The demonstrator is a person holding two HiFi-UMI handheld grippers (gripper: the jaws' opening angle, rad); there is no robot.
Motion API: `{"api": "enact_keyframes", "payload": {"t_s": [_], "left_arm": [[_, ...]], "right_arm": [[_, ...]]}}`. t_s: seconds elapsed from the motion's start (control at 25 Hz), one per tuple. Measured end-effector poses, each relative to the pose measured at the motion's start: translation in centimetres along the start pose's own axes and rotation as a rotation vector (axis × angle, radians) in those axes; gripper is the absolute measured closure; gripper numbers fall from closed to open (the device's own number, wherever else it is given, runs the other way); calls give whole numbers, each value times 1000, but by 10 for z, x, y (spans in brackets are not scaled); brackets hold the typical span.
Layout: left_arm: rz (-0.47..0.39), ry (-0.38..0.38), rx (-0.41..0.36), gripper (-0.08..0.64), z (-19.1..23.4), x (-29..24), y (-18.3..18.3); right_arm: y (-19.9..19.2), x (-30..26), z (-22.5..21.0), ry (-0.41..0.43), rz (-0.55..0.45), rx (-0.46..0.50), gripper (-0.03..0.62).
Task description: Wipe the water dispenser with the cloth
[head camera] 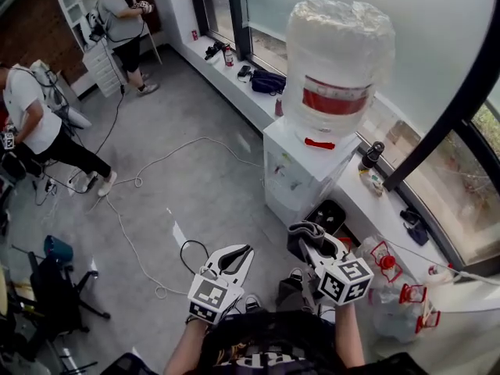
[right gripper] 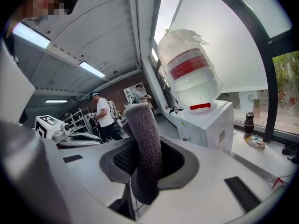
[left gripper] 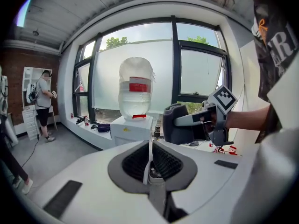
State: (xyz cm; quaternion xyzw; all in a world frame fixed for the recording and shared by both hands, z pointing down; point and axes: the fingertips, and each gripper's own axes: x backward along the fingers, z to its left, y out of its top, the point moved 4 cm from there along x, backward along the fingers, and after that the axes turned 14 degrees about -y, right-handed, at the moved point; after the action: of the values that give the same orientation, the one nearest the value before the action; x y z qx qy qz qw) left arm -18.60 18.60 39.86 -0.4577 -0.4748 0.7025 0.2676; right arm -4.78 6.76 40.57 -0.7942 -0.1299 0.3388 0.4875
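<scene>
The white water dispenser (head camera: 306,170) stands against the window ledge with a large clear bottle (head camera: 336,61) with a red label on top. In the head view it is ahead of both grippers, well out of reach. My right gripper (head camera: 311,243) is shut on a folded grey cloth (right gripper: 145,143), which sticks up between its jaws; the cloth (head camera: 303,233) hangs in the air short of the dispenser (right gripper: 210,122). My left gripper (left gripper: 150,148) is shut on nothing and is held low to the left of the right one. The dispenser (left gripper: 131,127) shows beyond it.
A long ledge (head camera: 234,80) under the windows carries a black bag (head camera: 268,81) and a dark flask (head camera: 371,155). A black bin (head camera: 328,213) sits by the dispenser, empty jugs (head camera: 391,287) at the right. A cable (head camera: 156,162) crosses the floor. Two people (head camera: 31,123) (head camera: 121,22) stand far left.
</scene>
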Motion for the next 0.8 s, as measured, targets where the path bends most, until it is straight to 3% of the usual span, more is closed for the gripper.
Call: {"api": "enact_keyframes", "payload": {"t_s": [0.36,0.8], "left_arm": [[-91,-18,1,537,-25,53,-5],[-116,-65,-43,537,-48,57,-2]], "right_arm": [[-26,41,58,20,-8,5,486],[-34,65,67,-4,-24,33,486]]}}
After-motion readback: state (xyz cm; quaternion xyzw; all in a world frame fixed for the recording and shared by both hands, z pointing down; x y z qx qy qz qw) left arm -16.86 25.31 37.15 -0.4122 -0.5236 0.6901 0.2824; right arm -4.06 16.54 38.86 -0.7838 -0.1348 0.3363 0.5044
